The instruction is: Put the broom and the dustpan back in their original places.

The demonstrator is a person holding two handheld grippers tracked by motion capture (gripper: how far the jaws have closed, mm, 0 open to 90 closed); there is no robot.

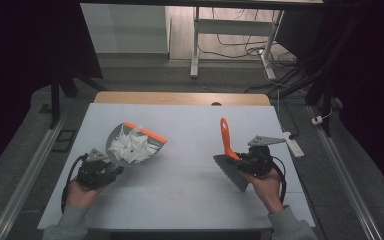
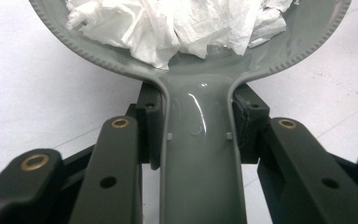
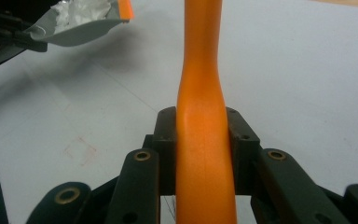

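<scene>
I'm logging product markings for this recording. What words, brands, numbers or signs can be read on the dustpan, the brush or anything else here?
None: no readable text on the grey dustpan, the tissue paper in it, the orange brush handle or the white table.
A small round moulded mark on the dustpan handle is no legible letter or number.

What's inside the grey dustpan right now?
The dustpan holds a heap of crumpled white tissue paper. The paper covers most of the pan floor, so anything beneath it stays hidden.
</scene>
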